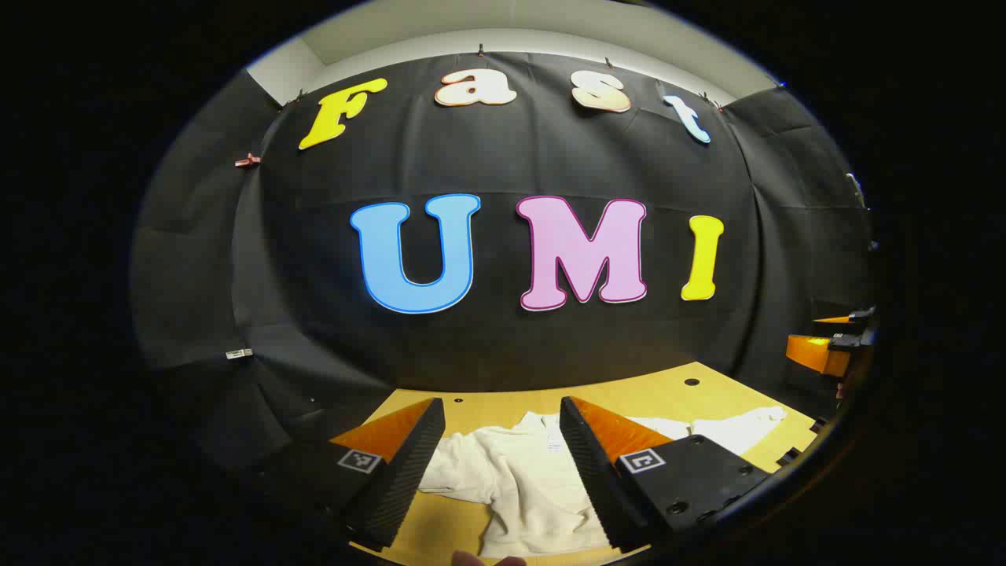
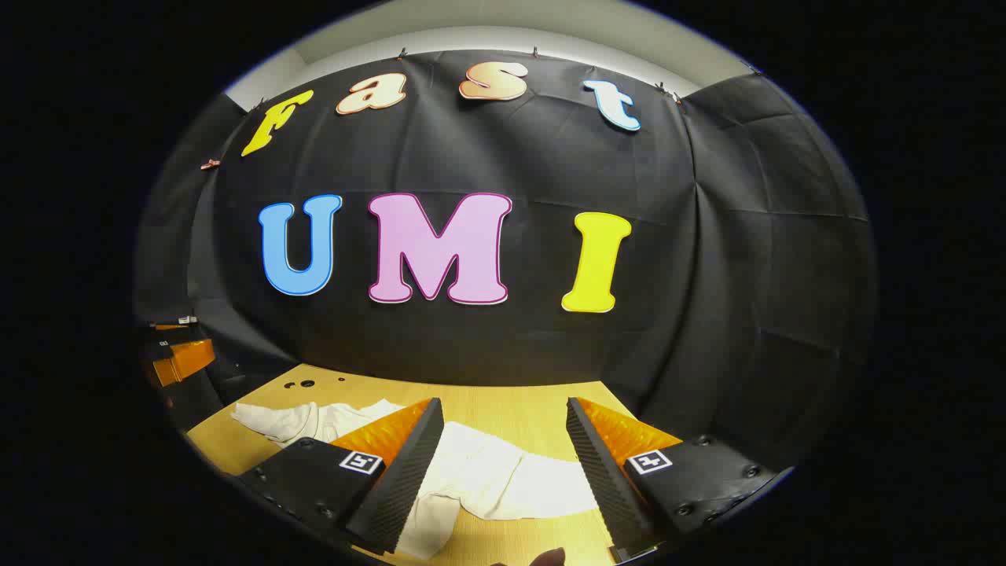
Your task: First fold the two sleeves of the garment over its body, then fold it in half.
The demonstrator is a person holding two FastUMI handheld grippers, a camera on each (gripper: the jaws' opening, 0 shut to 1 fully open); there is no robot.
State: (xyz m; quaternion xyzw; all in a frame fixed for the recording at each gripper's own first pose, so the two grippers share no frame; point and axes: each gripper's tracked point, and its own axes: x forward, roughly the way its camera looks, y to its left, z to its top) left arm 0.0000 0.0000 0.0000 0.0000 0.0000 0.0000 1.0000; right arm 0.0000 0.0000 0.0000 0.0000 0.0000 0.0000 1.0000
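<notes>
The left claw [image 1: 501, 464] hangs above the near part of the desk [image 1: 503, 405] with its two fingers spread wide and nothing between them. Seen through that gap in the left gripper view, the cream garment [image 1: 534, 479] lies flat on the wooden top, below and ahead of the fingertips and not touching them. Its collar end with a small label points toward the booth wall. One sleeve [image 1: 464, 472] runs out toward the left finger, and the other sleeve [image 1: 739, 428] stretches away past the right finger toward the desk's edge. Both sleeves lie spread out to the sides, not yet folded over the body.

The right claw [image 2: 504, 464] is likewise released, fingers apart, holding nothing. In the right gripper view, one sleeve [image 2: 503, 479] lies across the gap between the fingers on the desk [image 2: 519, 413] below them. The rest of the garment [image 2: 314, 420] trails off to the left behind the left finger.

At the far edge of each view part of the other handheld device shows: the right one [image 1: 825, 350] and the left one [image 2: 181, 354]. Small dark holes [image 1: 692, 382] dot the desk top near the wall. Black cloth [image 1: 503, 346] closes the booth behind the desk. Nothing lies between either claw and the fabric.
</notes>
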